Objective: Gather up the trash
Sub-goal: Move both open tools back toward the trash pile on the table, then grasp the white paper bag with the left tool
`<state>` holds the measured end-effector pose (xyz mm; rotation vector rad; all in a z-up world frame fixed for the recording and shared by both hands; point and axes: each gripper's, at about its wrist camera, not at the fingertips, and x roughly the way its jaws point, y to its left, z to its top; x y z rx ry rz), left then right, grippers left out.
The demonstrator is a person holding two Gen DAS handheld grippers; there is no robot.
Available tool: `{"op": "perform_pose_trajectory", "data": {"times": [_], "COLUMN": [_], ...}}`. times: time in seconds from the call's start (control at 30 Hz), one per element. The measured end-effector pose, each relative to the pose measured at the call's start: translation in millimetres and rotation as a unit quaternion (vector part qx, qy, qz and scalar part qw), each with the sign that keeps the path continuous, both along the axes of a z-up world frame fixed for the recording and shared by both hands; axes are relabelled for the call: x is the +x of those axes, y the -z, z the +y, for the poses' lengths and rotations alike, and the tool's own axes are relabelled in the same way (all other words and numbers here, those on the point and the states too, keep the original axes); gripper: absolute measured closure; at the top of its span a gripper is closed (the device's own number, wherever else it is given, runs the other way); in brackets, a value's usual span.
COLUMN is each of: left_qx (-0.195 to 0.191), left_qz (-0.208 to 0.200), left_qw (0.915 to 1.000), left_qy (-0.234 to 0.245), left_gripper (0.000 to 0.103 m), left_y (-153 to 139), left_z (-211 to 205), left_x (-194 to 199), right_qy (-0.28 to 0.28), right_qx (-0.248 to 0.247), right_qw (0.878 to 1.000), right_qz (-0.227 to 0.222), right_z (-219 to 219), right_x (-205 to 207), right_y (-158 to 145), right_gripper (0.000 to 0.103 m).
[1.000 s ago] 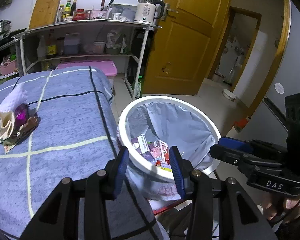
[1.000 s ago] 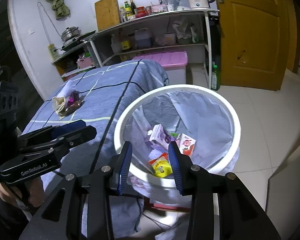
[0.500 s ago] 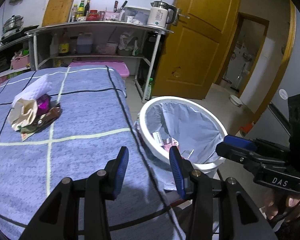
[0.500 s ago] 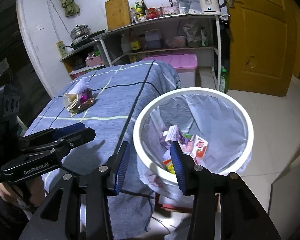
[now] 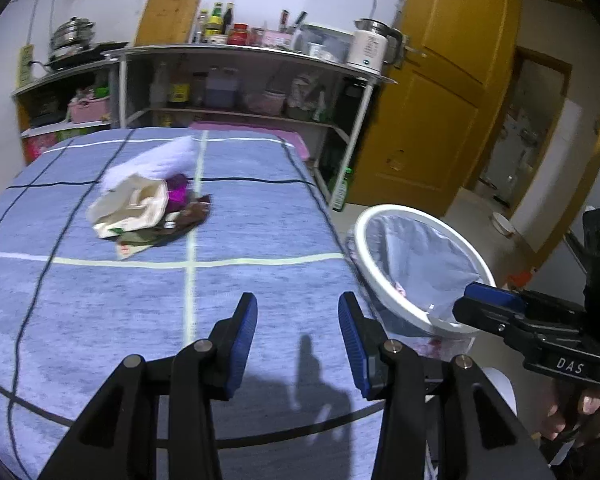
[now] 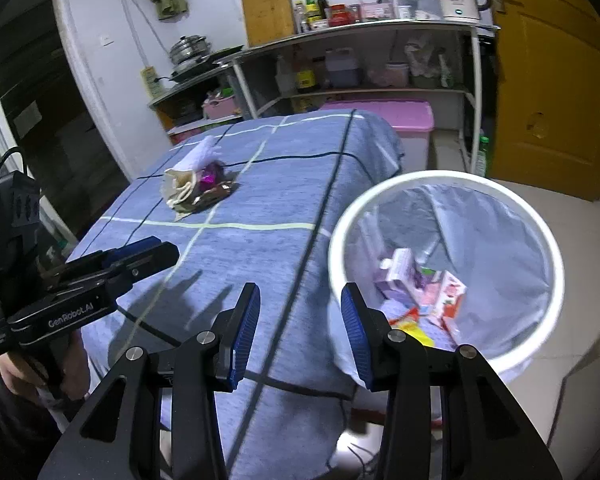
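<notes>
Part done: cartons lie in the bin [image 6: 444, 248] at right, a trash pile [image 5: 148, 208] waits upper left on the counter [image 5: 260, 232], and both grippers' jaws, left [image 5: 298, 334] and right [image 6: 300, 330], stand open and empty.

The trash pile [image 5: 148, 208] on the table [image 5: 260, 220] is motion-blurred in the left wrist view; single pieces cannot be separated. In the right wrist view the pile [image 6: 198, 190] is too small for labels to be read. The bin [image 5: 422, 322] is cut by the right hand-held gripper [image 5: 488, 300] in the left view, and its contents are mostly hidden behind the near rim. Print on the cartons [image 6: 420, 288] in the bin [image 6: 556, 264] is smeared. Bottle labels on the shelf [image 6: 380, 26] cannot be read. Only part of the person's hand [image 5: 572, 416] is seen at the frame's edge.
</notes>
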<state>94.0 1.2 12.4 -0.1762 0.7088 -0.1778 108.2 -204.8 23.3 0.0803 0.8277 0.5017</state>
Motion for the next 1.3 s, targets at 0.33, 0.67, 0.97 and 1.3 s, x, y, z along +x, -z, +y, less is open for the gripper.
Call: {"op": "perform_pose_trajectory", "data": {"times": [0.33, 0.67, 0.97, 1.3], "left_qx": [-0.005, 0.002, 0.013, 0.032], "left_qz": [0.000, -0.012, -0.017, -0.015], "left_qw": [0.9987, 0.9959, 0.9943, 0.9955], "left_qy": [-0.051, -0.090, -0.105, -0.088], "left_gripper": [0.052, 0.045, 0.045, 0.042], "left_y": [5.0, -2.2, -2.9, 6.3], "left_z": [40.9, 79.1, 104.5, 128.2], "left_x": [-4.5, 8.4, 34.9, 76.5], "right_qy": [-0.036, -0.061, -0.078, -0.084], "right_qx": [0.002, -0.006, -0.008, -0.016], "right_qw": [0.999, 0.998, 0.997, 0.996], "right_qz": [0.000, -0.013, -0.012, 0.000], "right_z": [33.2, 61.5, 83.0, 95.2], "right_x": [9.7, 27.2, 45.7, 63.9], "right_y": [-1.3, -9.3, -10.3, -1.1], "right_gripper": [0.060, 0.060, 0.060, 0.060]}}
